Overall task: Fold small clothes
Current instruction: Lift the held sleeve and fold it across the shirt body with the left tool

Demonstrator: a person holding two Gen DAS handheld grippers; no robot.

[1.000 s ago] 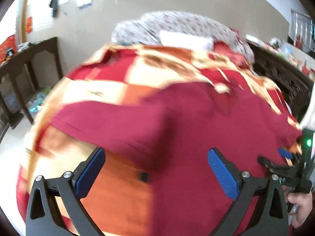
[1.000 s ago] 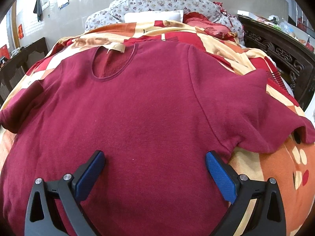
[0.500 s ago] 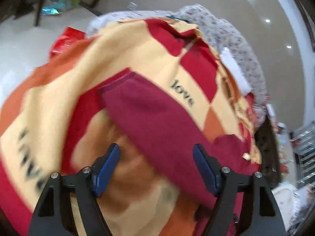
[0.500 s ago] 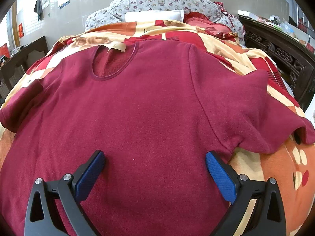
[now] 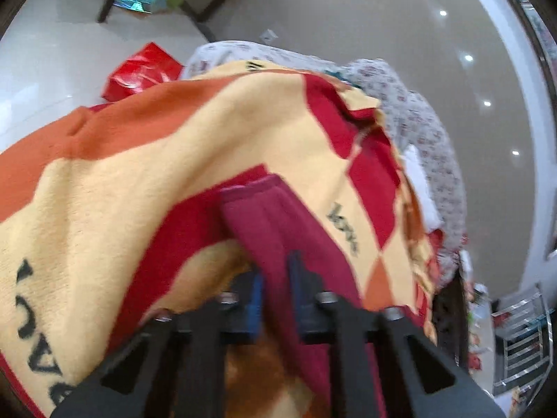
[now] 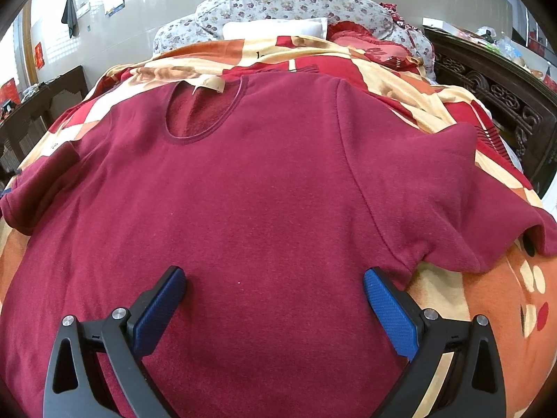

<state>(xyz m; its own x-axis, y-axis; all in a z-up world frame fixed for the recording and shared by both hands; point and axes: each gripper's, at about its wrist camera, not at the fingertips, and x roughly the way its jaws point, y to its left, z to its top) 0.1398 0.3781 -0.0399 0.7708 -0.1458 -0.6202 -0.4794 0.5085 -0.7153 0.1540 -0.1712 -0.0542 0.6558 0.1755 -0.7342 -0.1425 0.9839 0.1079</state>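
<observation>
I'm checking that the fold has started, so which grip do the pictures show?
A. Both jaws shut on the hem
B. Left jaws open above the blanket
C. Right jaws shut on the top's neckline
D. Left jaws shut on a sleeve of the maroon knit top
D: the left gripper has its blue pads pressed on a sleeve of the maroon knit top, while the right gripper stands open over the body.

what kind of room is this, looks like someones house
Most likely a bedroom in a home: a maroon shirt lies spread on a bed covered by a patchwork blanket, with a floral quilt and white pillow piled at the head.
</observation>
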